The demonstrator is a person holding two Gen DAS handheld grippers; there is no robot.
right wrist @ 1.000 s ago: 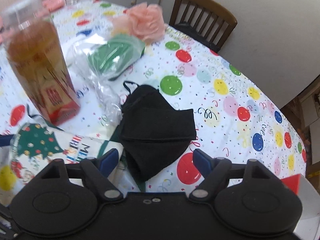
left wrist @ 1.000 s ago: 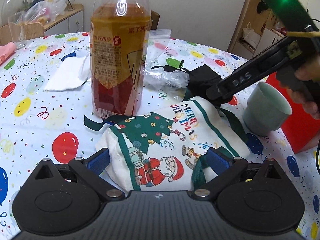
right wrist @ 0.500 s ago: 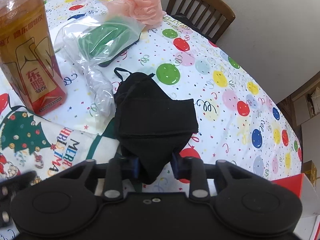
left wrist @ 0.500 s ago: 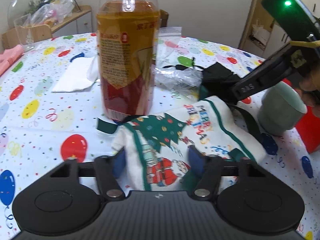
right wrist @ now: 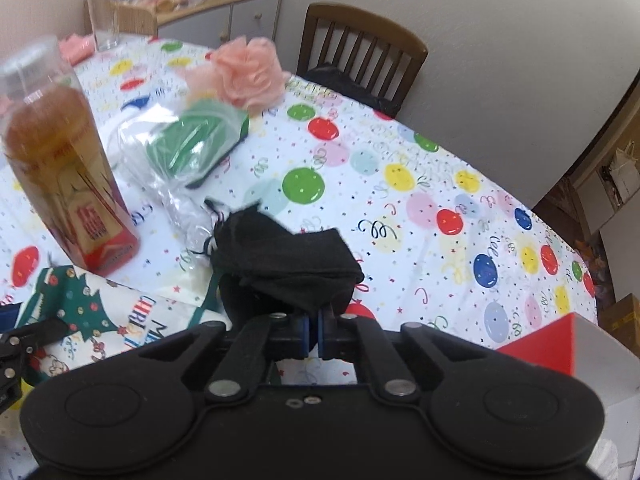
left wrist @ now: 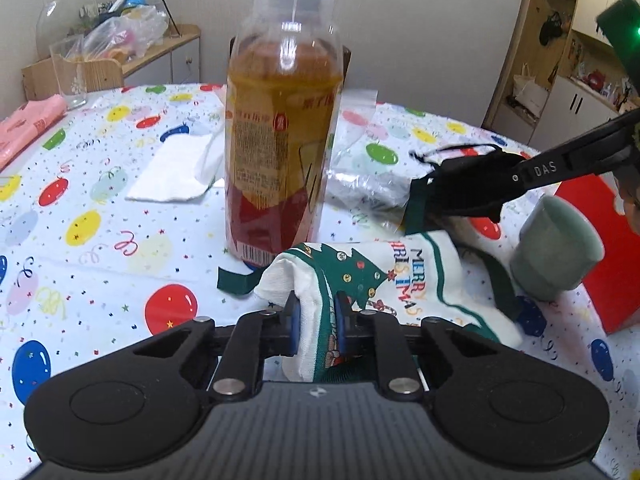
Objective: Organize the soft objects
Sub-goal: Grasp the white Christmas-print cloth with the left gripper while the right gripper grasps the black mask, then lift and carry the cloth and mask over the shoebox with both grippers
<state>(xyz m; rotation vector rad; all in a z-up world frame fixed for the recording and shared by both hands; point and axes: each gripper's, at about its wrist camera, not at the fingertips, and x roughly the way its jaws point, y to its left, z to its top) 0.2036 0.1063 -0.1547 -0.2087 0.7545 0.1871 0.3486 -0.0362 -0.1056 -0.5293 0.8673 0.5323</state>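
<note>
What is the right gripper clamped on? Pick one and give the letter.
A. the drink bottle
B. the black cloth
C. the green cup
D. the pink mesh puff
B: the right gripper has its blue pads shut on the lower edge of the black cloth, which bunches up above them.

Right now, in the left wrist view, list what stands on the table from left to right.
Pink cloth → drinking glass → white napkin → drink bottle → Christmas cloth bag, pinched in the left gripper whose jaws are closing → black pouch → green cup → red box.
</note>
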